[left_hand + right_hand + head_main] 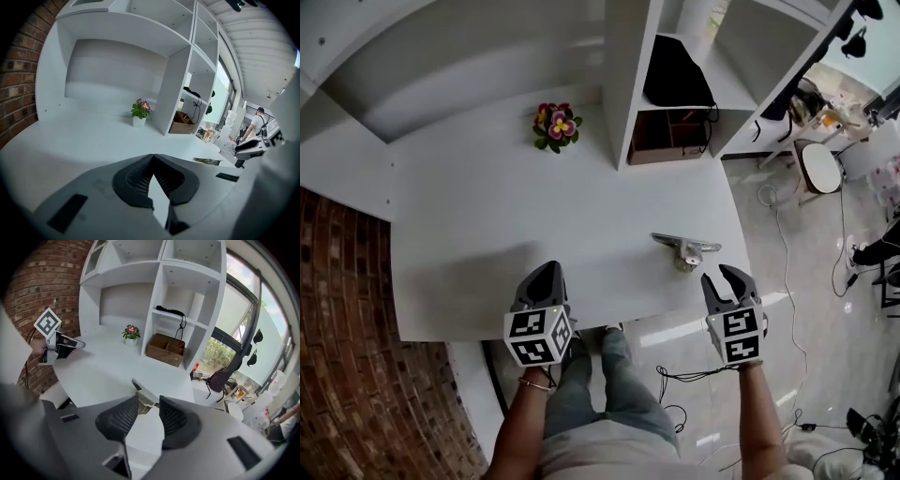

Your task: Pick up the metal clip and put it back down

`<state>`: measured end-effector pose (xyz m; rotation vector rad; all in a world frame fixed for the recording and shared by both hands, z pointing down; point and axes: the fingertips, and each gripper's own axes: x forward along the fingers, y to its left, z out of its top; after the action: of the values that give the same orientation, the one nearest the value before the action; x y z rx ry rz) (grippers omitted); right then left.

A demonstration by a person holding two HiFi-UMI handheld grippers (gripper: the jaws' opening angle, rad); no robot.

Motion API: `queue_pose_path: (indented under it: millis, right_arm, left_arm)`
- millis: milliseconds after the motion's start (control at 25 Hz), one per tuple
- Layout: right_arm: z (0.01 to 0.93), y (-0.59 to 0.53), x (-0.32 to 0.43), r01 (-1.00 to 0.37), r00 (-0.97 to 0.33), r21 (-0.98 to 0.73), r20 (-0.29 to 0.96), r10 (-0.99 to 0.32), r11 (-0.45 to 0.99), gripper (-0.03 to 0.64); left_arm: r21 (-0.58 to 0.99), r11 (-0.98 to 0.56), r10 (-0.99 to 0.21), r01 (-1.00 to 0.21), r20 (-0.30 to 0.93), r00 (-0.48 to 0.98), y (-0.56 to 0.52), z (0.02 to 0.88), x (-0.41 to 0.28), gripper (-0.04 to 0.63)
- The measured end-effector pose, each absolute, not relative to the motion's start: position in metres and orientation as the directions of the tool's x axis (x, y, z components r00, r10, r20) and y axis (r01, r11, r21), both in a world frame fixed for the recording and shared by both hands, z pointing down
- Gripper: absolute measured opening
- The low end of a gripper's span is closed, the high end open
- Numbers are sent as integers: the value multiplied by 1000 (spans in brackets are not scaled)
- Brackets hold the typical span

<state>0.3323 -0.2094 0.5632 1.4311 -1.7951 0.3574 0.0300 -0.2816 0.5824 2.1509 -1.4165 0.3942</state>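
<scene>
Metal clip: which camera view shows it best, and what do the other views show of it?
The head view: the whole metal clip lies unobstructed on the table. The right gripper view shows it closer, but partly hidden behind the open right gripper. The left gripper view shows only a small sliver far off.

The left gripper (549, 272) points forward, its jaws closed tip to tip on nothing. The right gripper (722, 277) is held level with it and well apart, its jaws parted and gripping nothing. The bare left forearm (525, 412) and right forearm (761, 422) reach forward behind them.
</scene>
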Motion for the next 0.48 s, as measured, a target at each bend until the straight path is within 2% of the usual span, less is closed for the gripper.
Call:
queue_pose_path:
  millis: [240, 480]
  right_arm:
    - [583, -209, 332, -882, -47, 273, 761, -648, 384, 136]
    - [603, -211, 330, -753, -10, 395, 792, -610, 526, 133]
  left_arm:
    - [264, -288, -753, -921, 531, 388, -273, 591, 19, 11]
    - [257, -266, -760, -929, 537, 366, -268, 596, 8, 11]
